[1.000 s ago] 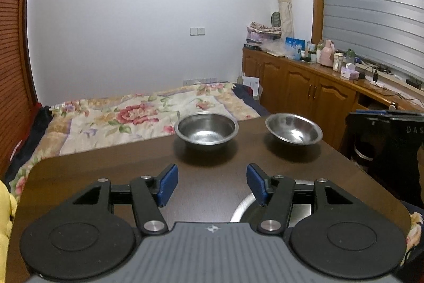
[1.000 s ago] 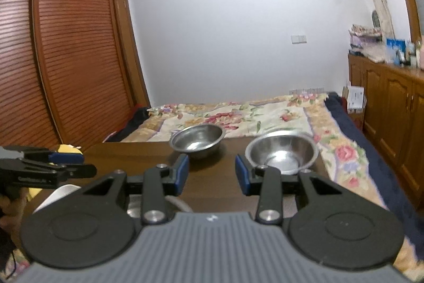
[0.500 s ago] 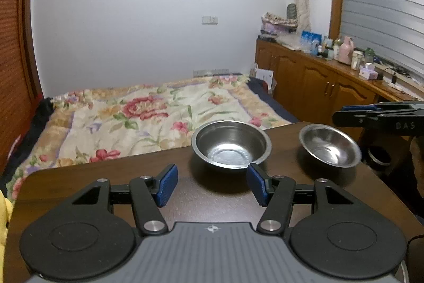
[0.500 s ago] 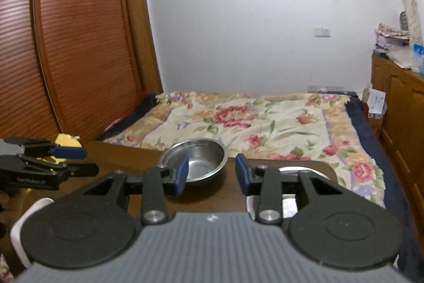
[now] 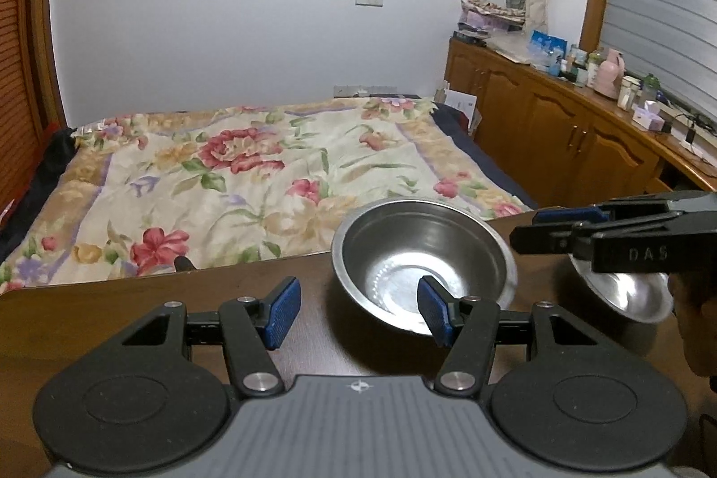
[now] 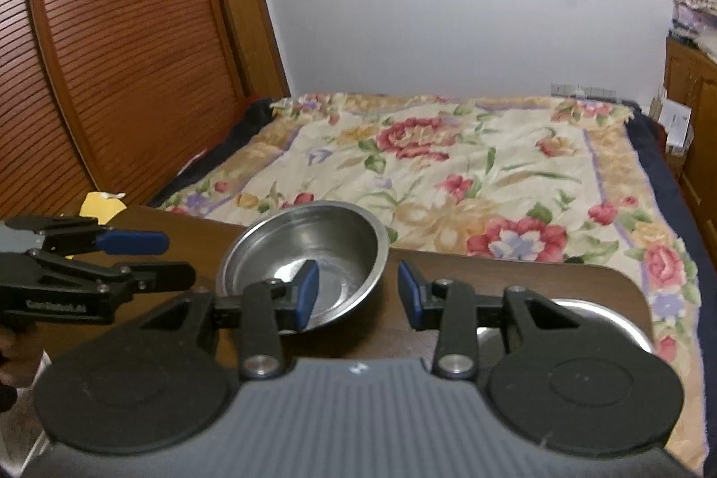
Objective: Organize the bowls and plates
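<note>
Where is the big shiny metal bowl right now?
The big round steel bowl sits on the dark wooden table at its far edge by the flowery bed, ahead of the left gripper, with a smaller steel bowl to its right.

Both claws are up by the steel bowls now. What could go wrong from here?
1. The larger bowl and smaller bowl sit near the table edge facing the bed; a forward nudge could slide one off.
2. The left claw and right claw, both open, are close together around the larger bowl and might collide.
3. The right claw hangs over the smaller bowl, hiding much of it, so a grasp on its thin rim may miss.
</note>
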`<state>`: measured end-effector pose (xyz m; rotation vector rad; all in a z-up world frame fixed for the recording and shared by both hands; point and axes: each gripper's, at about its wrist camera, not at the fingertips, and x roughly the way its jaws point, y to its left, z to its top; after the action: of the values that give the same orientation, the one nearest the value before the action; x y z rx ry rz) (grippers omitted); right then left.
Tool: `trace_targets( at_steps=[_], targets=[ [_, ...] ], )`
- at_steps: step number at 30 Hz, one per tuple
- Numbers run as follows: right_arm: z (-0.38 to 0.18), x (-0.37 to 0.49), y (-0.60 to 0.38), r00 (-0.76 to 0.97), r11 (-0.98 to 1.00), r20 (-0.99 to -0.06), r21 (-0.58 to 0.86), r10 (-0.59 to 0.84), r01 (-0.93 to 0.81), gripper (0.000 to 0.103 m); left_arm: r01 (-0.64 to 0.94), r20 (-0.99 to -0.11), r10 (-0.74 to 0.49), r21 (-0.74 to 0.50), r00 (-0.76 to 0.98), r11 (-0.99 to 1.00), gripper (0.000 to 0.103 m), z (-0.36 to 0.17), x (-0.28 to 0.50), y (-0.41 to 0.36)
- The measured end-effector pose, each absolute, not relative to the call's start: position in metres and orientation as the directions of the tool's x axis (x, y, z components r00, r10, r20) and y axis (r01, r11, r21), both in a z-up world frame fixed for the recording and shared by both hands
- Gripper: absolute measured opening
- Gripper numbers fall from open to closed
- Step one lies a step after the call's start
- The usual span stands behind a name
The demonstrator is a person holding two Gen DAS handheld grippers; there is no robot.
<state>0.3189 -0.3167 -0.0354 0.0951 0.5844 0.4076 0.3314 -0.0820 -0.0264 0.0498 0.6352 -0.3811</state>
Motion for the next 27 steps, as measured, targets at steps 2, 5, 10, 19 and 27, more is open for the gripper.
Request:
trace_targets(
  at_steps=[2,5,10,19,27],
  targets=[
    [-0.037,0.325,-0.312,0.751,0.919,-0.53,0.2,0.393,-0.339,0.04,0.357,-0.59,-0.332,-0.078,0.736,0.931,0.06,-0.029,0.338,-0.084],
    [-0.038,0.333,-0.306,0.741,0.927,-0.558,0.189,0.373,-0.324,0.041,0.36,-0.6,-0.341,-0.094,0.723,0.928,0.06,-0.033,0.346,-0.086],
    [-0.042,0.34,-0.3,0.726,0.935,-0.592,0.179,0.351,-0.306,0.041,0.358,-0.622,-0.338,-0.098,0.706,0.929,0.051,-0.042,0.355,-0.091],
    [-0.051,0.348,-0.298,0.68,0.923,-0.625,0.244,0.384,-0.297,0.035,0.357,-0.646,-0.346,-0.121,0.68,0.926,0.04,-0.049,0.357,-0.09],
    [-0.053,0.345,-0.293,0.669,0.913,-0.622,0.265,0.407,-0.31,0.031,0.344,-0.669,-0.338,-0.129,0.662,0.93,0.026,-0.053,0.359,-0.09]
  ],
)
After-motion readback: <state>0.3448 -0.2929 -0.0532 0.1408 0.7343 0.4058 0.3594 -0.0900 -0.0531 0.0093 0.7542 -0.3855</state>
